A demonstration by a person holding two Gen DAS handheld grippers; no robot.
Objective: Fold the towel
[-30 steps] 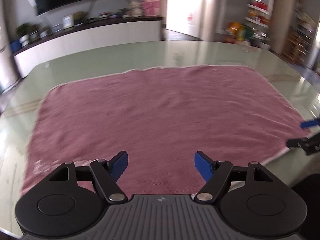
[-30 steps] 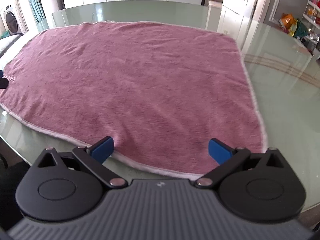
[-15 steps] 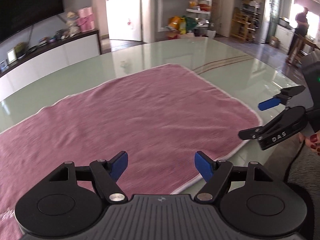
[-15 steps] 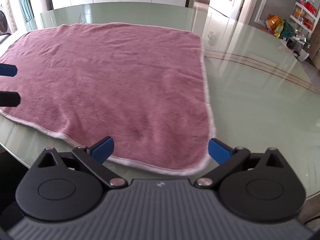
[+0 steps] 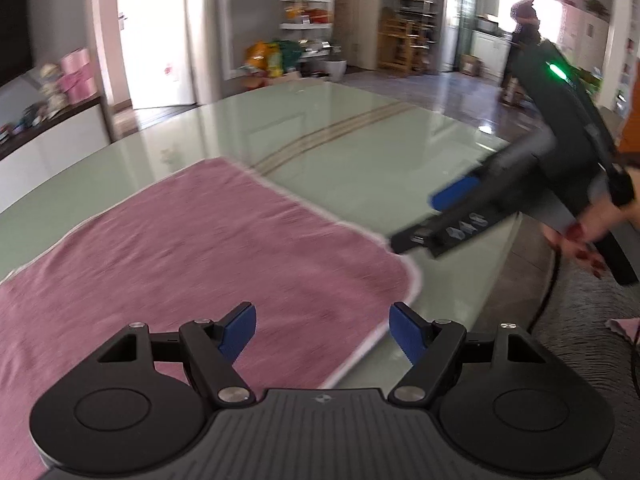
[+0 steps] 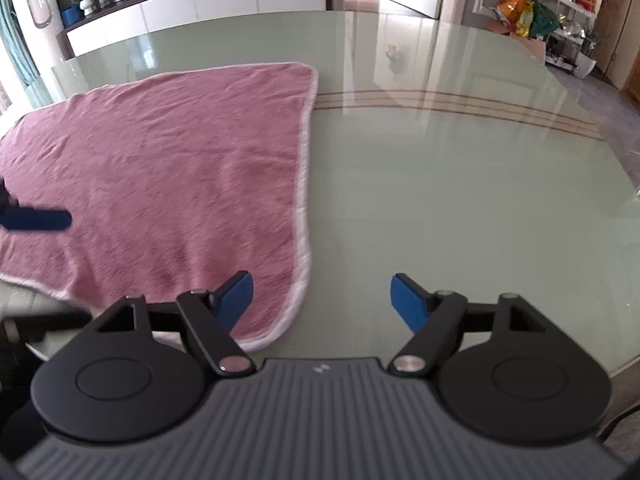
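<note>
Towel point(image 6: 160, 168) far corner shows only from right wrist; person point(image 5: 524, 20) from left.

- Left gripper point(image 5: 322, 327): tilted downward, jaws apart, nothing between the blue pads.
- Right gripper point(image 6: 322, 300): tilted downward, jaws just been closing, yet apart and empty; gripped by a hand point(image 5: 580, 236).

Pink towel point(image 6: 168, 168) lies spread flat, unfolded.

towel point(image 6: 168, 168): fuzzy cloth | table point(image 6: 460, 200): glossy, probably glass | claw pads point(image 6: 408, 300): matt
</note>
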